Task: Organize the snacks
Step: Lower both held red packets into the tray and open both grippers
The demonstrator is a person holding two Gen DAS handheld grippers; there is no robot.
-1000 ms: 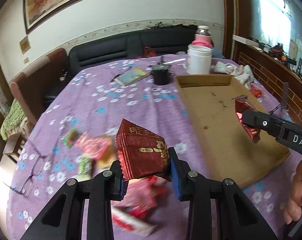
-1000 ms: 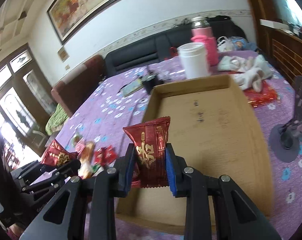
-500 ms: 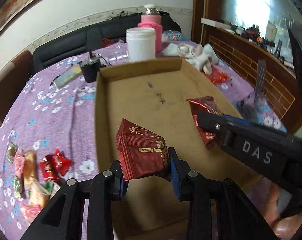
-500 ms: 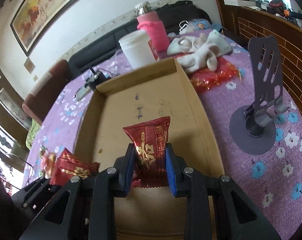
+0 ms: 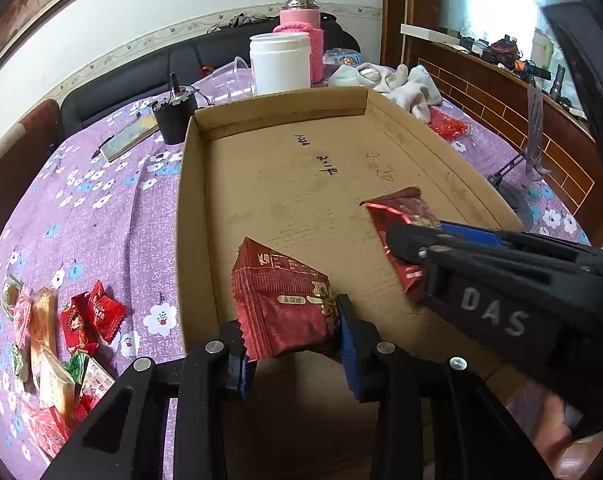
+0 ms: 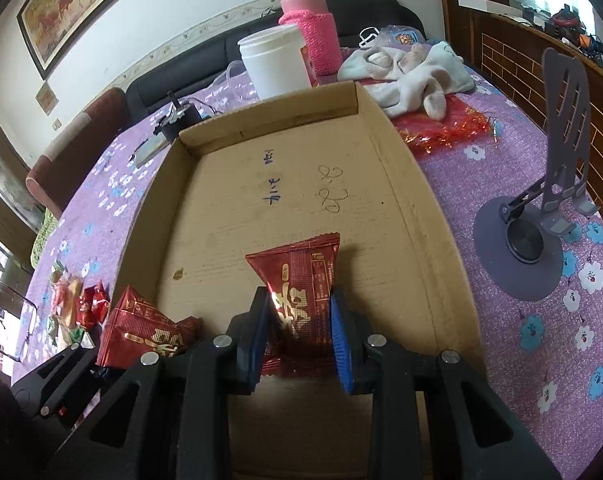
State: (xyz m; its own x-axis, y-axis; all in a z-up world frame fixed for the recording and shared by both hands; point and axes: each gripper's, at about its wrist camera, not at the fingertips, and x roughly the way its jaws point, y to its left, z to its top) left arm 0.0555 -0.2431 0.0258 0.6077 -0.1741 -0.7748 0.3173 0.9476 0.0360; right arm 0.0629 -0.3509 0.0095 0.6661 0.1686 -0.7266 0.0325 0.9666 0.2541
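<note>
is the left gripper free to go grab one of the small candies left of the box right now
Probably not yet: the left gripper is shut on a red snack packet over the cardboard box. The small candies lie unobstructed on the tablecloth, but it must release first.

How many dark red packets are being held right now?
2. One is in the left gripper, a dark red packet; the other packet is in the right gripper. Both are over the cardboard tray, near end.

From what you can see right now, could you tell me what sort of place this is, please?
Most likely a home living or dining room: a black sofa behind a table with a purple floral tablecloth, a framed painting on the wall, and a pink-sleeved thermos.
</note>
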